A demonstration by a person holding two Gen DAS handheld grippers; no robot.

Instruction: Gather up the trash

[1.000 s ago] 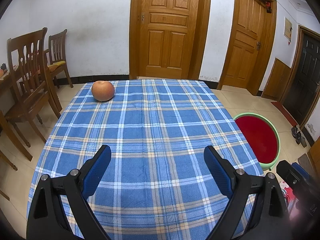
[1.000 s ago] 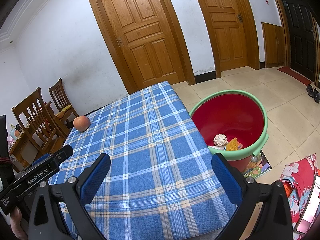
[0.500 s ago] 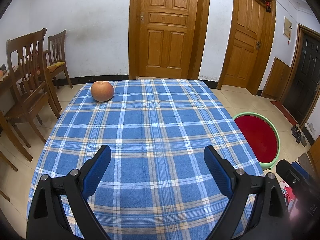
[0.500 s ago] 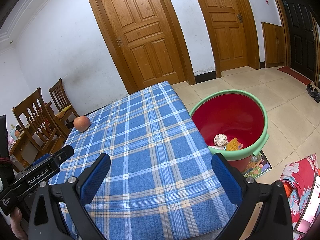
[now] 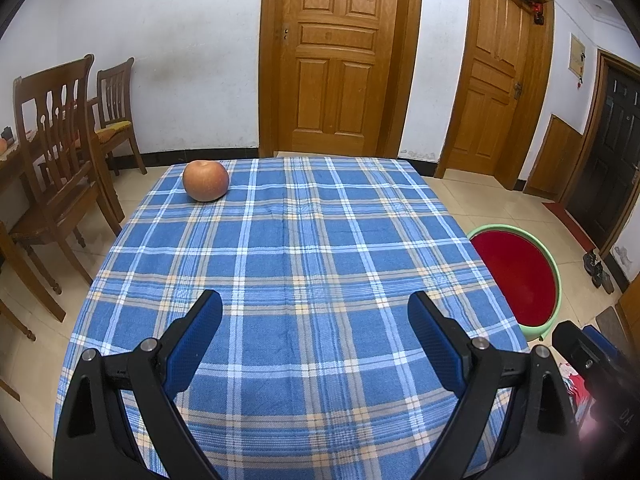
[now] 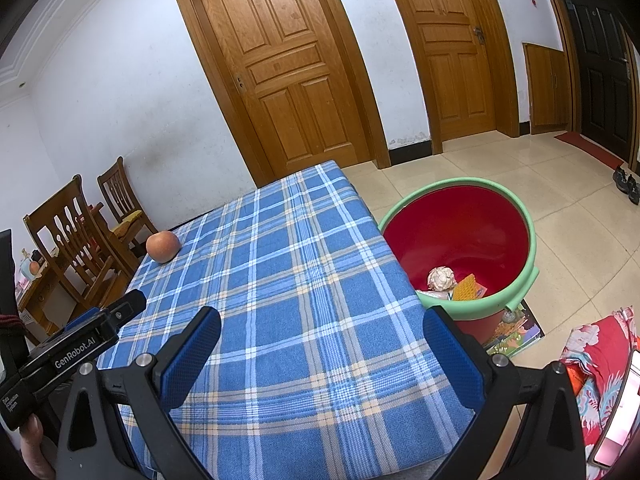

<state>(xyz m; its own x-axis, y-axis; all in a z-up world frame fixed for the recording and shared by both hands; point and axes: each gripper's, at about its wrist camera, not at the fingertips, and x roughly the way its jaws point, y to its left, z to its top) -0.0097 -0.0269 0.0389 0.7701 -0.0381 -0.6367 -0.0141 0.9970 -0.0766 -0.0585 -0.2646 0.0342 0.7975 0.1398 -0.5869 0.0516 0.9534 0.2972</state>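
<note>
Two wooden chairs [image 5: 60, 152] stand at the far left, beside the table; an apple [image 5: 205, 180] sits on the blue plaid tablecloth [image 5: 304, 240] near its far left corner, well apart from both grippers. The left gripper [image 5: 315, 312] hangs over the near edge of the cloth with its blue fingers [image 5: 196, 340] spread wide and nothing between them; the right gripper [image 6: 322, 334] is likewise wide and empty. On the floor just right of the table stands a red basin [image 6: 516, 280] with a green rim; a crumpled paper ball [image 6: 441, 279] and an orange wrapper [image 6: 469, 288] lie inside it.
</note>
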